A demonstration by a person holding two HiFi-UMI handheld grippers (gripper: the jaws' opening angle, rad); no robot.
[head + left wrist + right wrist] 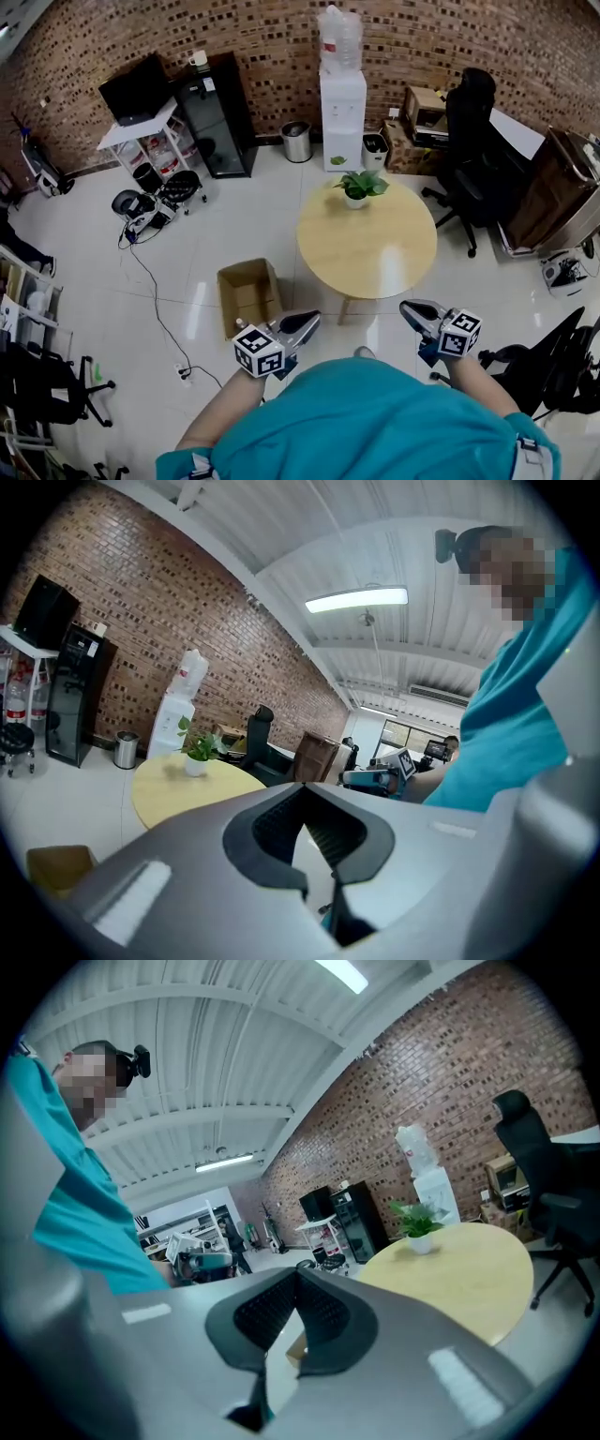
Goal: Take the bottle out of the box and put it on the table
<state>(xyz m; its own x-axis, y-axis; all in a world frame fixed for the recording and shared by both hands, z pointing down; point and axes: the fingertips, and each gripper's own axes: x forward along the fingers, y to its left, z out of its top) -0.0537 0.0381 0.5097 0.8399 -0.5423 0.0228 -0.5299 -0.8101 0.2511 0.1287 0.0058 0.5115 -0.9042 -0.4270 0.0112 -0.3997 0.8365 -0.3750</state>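
We are seeing the box [249,293] standing on the floor [234,220] just left of the table [375,253]. A plant [357,186] is sitting on the table's far edge. Behind it, a water dispenser [342,117] is standing at the wall [262,47], with a bin [297,142] on its left. An office chair [469,141] is standing right of the table.

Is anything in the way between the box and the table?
Nothing visible. The open box sits on the floor right beside the round table. Only a potted plant stands on the table, at its far edge.
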